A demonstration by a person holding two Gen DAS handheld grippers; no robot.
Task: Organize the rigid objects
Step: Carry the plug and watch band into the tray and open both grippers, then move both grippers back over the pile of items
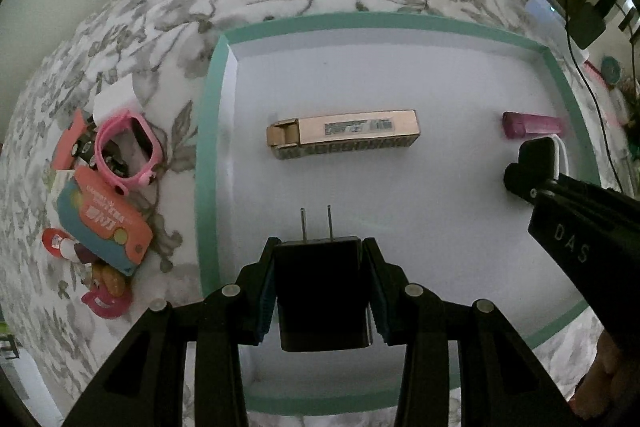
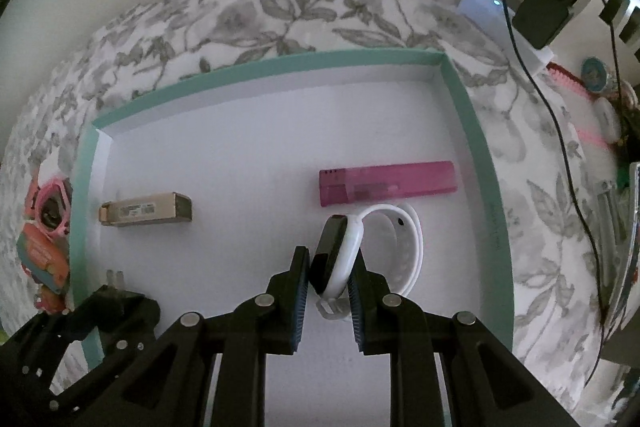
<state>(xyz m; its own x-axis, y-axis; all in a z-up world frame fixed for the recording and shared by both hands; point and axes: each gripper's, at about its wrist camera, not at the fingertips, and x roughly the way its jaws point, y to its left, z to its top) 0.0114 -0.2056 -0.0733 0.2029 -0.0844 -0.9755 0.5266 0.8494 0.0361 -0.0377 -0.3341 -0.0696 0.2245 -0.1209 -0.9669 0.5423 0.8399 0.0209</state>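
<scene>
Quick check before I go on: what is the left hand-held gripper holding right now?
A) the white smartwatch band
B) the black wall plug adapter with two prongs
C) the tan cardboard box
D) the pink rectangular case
B: the left hand-held gripper is shut on the black wall plug adapter with two metal prongs, above the teal-rimmed white tray.
</scene>
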